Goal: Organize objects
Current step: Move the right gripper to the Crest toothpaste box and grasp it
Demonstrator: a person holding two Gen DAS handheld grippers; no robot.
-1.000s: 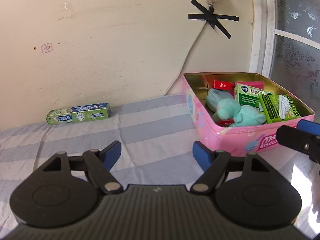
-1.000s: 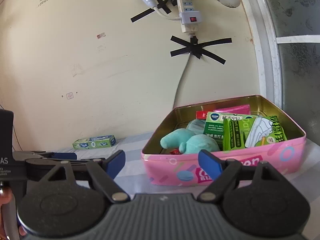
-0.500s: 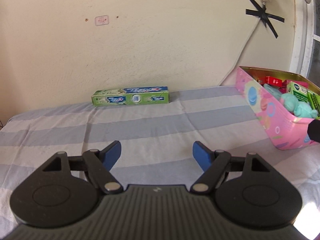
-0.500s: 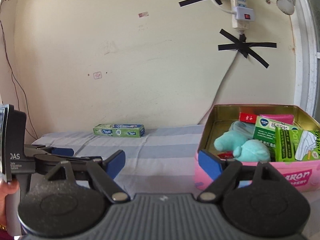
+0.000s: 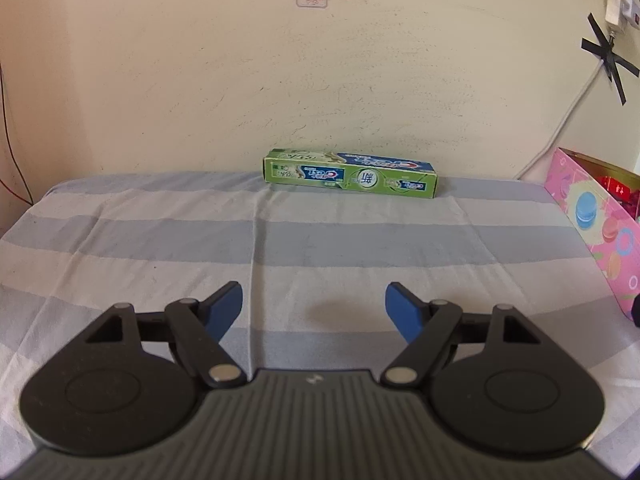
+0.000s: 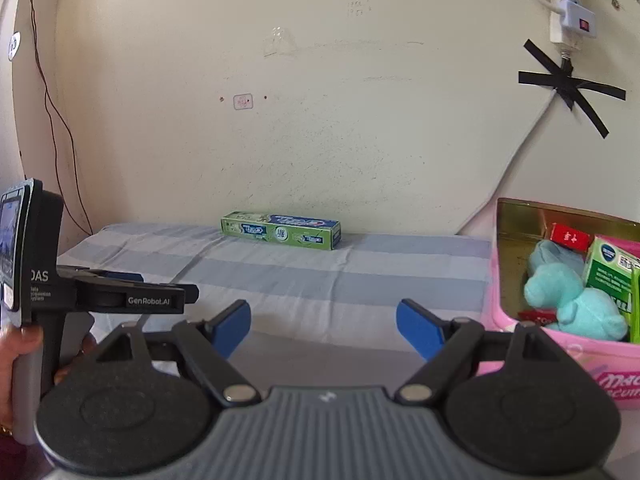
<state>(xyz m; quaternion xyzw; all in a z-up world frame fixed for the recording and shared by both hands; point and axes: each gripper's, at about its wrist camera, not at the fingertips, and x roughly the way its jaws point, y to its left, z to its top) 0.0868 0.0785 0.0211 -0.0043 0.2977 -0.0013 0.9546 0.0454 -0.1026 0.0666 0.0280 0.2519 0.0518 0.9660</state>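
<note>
One toothpaste box (image 5: 350,174) lies flat on the striped sheet (image 5: 160,232), at the back, right by the wall (image 5: 280,80). It's green w/ blue. Nothing touches it.

Left claw (image 5: 314,306) has its 2 blue tips spread apart, nothing between them, just sheet under. It points at the box but is well apart from it.

Right claw (image 6: 323,326) is spread too, 2 blue tips, nothing pinched. A hand (image 6: 18,354) holds the left claw's handle at the left edge of the right view.

One pink tin (image 6: 576,354) sits on the right, lid off. Inside: 1 teal soft toy (image 6: 572,300), 1 small red box (image 6: 570,237), 2 green boxes (image 6: 608,270) at least; the rest is cut off by the edge
</note>
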